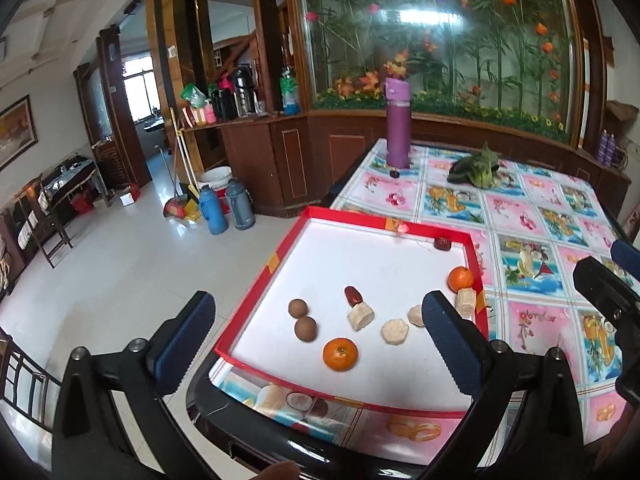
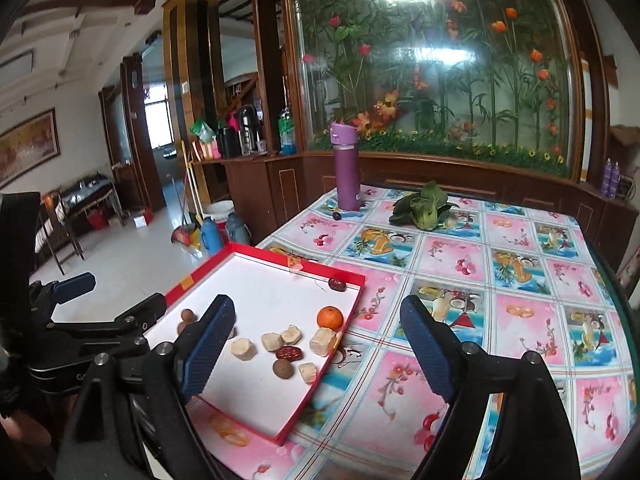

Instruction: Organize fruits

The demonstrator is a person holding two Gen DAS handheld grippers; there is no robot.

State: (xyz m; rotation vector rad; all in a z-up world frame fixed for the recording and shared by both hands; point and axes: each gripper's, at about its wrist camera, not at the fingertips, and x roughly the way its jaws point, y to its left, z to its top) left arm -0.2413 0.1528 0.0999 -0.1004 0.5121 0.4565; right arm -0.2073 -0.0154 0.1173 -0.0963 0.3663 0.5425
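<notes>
Resting on the near left corner of the glossy fruit-print tablecloth (image 1: pixel 532 236), the shallow red-walled cardboard tray with a smooth white floor (image 1: pixel 256 304) holds all the loose fruit. Nearest the left tongs (image 1: pixel 320 344), whose ribbed blue pads are spread wide with nothing between them, lies a round, dimpled orange tangerine (image 1: pixel 340 354), just ahead of the gap between the fingers. Beyond it sit two matte brown round longans (image 1: pixel 306 329), touching each other, and several pale, rough-cut cylindrical chunks (image 1: pixel 395 331), one of them touching a wrinkled dark red date (image 1: pixel 352 295). A second orange tangerine (image 1: pixel 460 279) lies against the tray's right wall beside another pale chunk, and a second dark red date (image 1: pixel 442 243) sits in the far right corner. The right tongs (image 2: pixel 320 344) are likewise spread and empty; their left pad hangs over the tray's near side, while the right pad hangs over bare tablecloth, so the fruit lies ahead and to the left of them. Farther along the table stand a tall smooth purple flask with a lilac lid (image 1: pixel 397 124), upright, and near it a bunch of dark green leafy bok choy (image 1: pixel 476 170), lying flat and apart from the tray.
</notes>
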